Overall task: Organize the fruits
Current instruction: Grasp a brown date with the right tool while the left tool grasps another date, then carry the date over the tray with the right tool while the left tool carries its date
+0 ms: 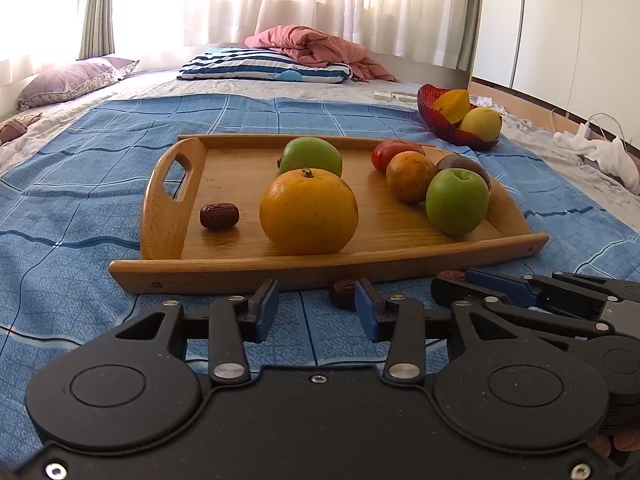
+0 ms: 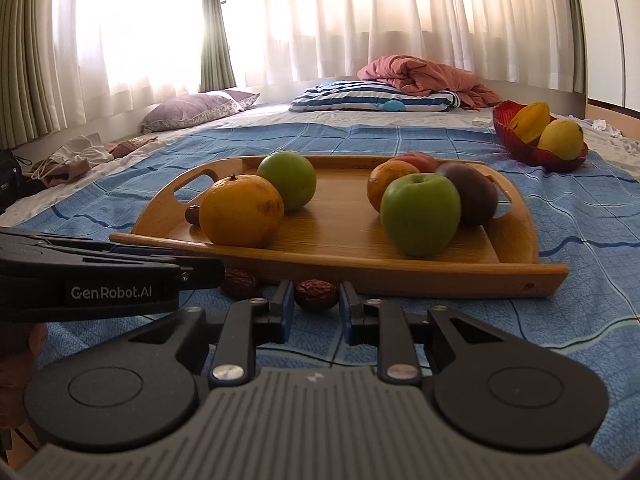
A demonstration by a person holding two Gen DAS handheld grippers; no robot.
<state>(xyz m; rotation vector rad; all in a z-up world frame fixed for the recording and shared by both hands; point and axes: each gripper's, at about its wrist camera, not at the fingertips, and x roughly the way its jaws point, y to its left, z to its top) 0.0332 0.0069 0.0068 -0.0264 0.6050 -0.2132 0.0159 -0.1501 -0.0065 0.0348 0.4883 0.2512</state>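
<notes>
Blue checked bedspread (image 1: 80, 184); tan wooden tray (image 1: 320, 272); green apples (image 1: 457, 201); orange citrus (image 1: 308, 212); red bowl (image 1: 436, 116).

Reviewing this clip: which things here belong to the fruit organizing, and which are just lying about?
Job: wooden tray, large orange, green apple, gripped date, loose date, red bowl.
Lying about: purple pillow, striped pillow, pink quilt, white cloth.

My right gripper (image 2: 316, 304) meets the wooden tray's near rim (image 2: 400, 276) just ahead. Orange (image 2: 241, 211) and green apple (image 2: 420, 214) block the tray front; bare wood (image 2: 340, 220) between them leaves a lane. My left gripper (image 2: 120, 276) crowds the left.
</notes>
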